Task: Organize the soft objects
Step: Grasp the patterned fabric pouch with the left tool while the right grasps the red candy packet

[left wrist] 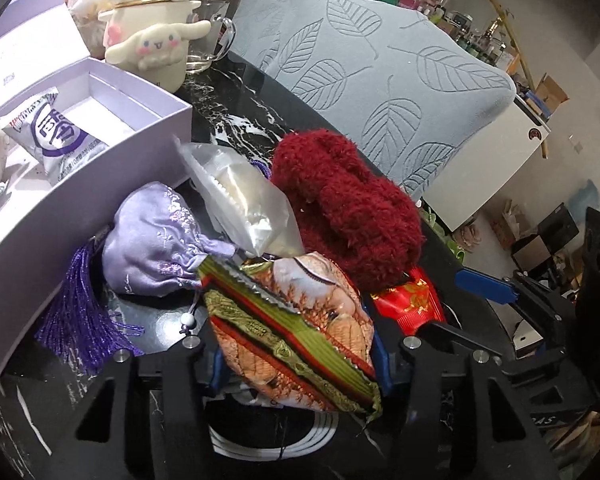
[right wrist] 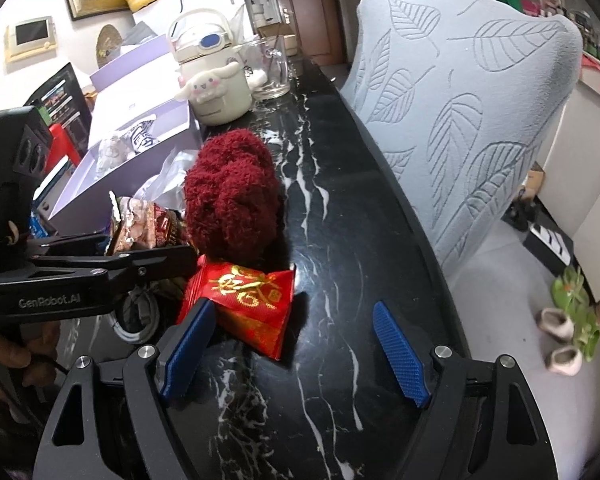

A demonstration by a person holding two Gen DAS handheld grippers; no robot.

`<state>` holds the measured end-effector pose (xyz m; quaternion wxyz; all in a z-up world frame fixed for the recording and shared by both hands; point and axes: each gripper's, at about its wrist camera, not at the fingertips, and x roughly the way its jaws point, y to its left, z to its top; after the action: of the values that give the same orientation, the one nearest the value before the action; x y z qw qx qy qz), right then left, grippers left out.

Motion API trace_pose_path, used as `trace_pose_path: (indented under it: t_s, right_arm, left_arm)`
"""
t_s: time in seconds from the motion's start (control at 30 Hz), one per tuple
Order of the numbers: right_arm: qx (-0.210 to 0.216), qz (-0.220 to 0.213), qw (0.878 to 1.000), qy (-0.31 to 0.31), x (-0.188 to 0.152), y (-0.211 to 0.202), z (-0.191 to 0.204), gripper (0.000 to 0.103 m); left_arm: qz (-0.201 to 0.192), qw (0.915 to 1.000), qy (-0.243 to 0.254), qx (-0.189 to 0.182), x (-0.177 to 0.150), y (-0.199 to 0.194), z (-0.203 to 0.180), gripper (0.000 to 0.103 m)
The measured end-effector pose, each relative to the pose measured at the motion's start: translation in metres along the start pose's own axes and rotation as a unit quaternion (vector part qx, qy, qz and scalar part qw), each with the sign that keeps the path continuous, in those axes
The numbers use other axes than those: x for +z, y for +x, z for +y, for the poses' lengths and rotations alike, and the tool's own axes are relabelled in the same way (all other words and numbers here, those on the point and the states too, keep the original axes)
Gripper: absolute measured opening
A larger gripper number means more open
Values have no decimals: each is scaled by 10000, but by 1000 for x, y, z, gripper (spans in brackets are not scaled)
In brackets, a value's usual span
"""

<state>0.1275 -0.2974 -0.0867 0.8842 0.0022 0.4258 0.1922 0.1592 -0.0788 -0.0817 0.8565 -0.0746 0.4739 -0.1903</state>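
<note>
Snacks (left wrist: 56,136) already lay in the box (left wrist: 100,168); left gripper (left wrist: 296,344) clamped a packet (left wrist: 292,332), right gripper (right wrist: 296,352) gaped; pouch (left wrist: 156,240), yarn (right wrist: 232,196) remained on the counter (right wrist: 340,240).

Both views were evenly lit by soft indoor light. The glossy black surface (right wrist: 340,240) showed pale reflections. Fisheye distortion bent the edges, dark vignetting filled corners, and focus stayed fairly sharp.

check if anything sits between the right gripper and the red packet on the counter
Nothing visible does. The right gripper is open, and the red packet lies on the black marble counter just ahead, beside its left finger. The fuzzy red yarn bundle sits behind the packet, not in front.
</note>
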Motion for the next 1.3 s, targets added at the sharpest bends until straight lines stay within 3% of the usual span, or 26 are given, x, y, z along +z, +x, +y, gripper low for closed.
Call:
trace_pose_path:
  t_s: [0.5, 0.87, 0.93, 0.97, 1.07, 1.3]
  right_arm:
    - [274, 28, 9996, -115, 8, 10, 20, 88]
    - [-178, 118, 9991, -361, 6, 28, 34, 88]
    - [-342, 110, 9982, -484, 5, 28, 38, 80]
    - [-392, 94, 9977, -548, 4, 27, 40, 70]
    - [-414, 64, 9975, -571, 3, 24, 42, 54]
    - [-302, 31, 9982, -520, -2, 14, 45, 50]
  left_arm:
    - [-342, 9987, 234, 290, -6, -46, -2, 52]
    - [-411, 9978, -15, 523, -20, -66, 21, 52]
    - [-397, 9977, -60, 547, -23, -68, 24, 52]
    - [-391, 9977, -87, 541, -25, -68, 25, 52]
    - [-384, 9977, -127, 549, -29, -71, 29, 52]
    - [-418, 9975, -144, 550, -38, -79, 31, 52]
